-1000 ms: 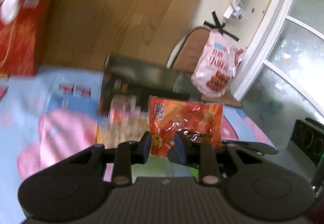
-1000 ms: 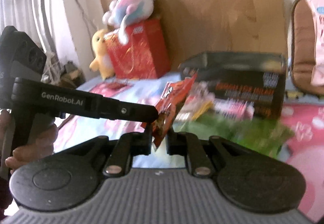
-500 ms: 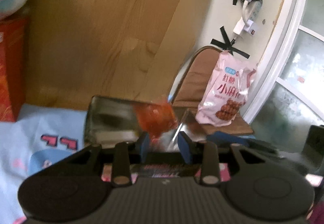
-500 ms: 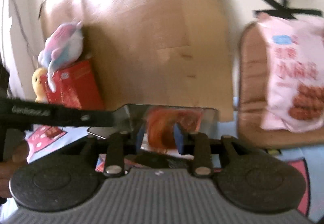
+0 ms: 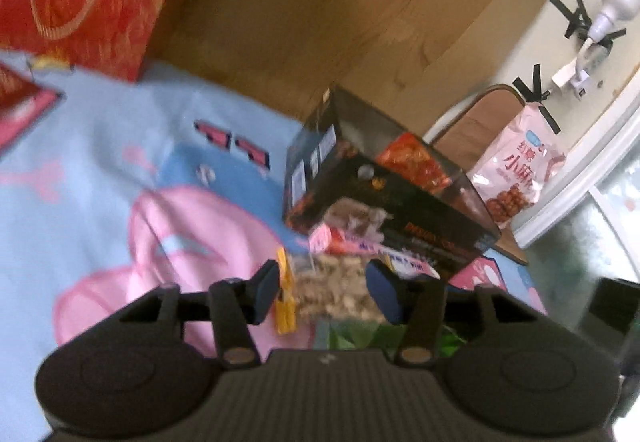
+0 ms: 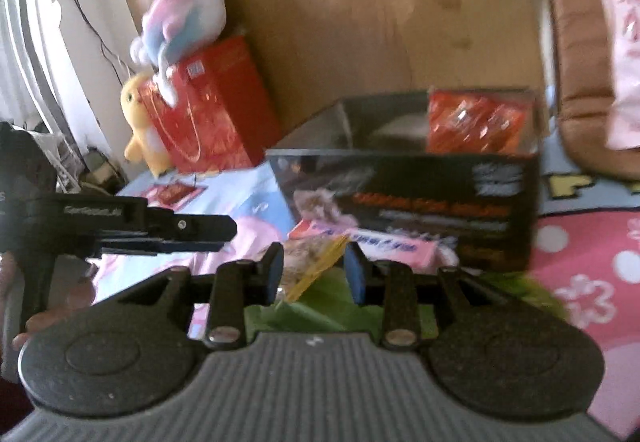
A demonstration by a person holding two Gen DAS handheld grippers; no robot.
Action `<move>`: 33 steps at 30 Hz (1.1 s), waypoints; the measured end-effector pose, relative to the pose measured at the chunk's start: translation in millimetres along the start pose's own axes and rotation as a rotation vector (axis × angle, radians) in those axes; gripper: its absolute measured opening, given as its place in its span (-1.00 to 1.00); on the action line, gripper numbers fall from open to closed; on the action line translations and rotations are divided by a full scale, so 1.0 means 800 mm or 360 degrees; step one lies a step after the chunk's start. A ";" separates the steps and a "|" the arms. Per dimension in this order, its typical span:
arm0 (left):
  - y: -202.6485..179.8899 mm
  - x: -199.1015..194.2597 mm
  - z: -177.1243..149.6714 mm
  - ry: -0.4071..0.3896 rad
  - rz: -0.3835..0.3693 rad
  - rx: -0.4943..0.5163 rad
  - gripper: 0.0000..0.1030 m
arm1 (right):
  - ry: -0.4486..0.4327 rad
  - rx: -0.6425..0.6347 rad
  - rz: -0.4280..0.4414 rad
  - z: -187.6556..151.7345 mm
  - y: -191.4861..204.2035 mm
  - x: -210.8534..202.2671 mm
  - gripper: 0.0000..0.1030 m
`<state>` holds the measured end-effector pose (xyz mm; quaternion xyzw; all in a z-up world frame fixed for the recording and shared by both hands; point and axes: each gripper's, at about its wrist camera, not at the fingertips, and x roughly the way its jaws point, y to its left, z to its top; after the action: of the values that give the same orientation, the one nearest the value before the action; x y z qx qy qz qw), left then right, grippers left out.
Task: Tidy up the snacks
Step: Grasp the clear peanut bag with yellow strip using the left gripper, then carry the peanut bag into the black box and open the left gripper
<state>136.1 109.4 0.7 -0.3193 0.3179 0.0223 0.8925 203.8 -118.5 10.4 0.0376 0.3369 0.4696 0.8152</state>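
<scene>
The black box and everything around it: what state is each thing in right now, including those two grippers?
Black box: open at the top, standing on the blanket.
Orange snack bag: inside the box, upright.
Pink snack bar: lying outside, against the box front.
Clear nut bag: lying outside the box.
Green bag: lying outside, nearest.
Left gripper: open, empty.
Right gripper: open, empty.

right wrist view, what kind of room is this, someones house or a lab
Most likely a home, probably a bedroom or play area. Plush toys sit on a red gift bag, a pink and blue cartoon blanket covers the surface, and a curtain hangs at the left.
</scene>
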 end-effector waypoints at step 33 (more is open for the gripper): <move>-0.073 -0.072 -0.150 0.0130 -0.0091 0.0284 -0.31 | 0.0005 0.0045 0.0091 -0.133 0.010 -0.133 -0.24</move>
<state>38.3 2.1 -4.6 -0.2480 0.3455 -0.0445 0.9040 100.0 -225.3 -14.0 0.0580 0.3437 0.4878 0.8003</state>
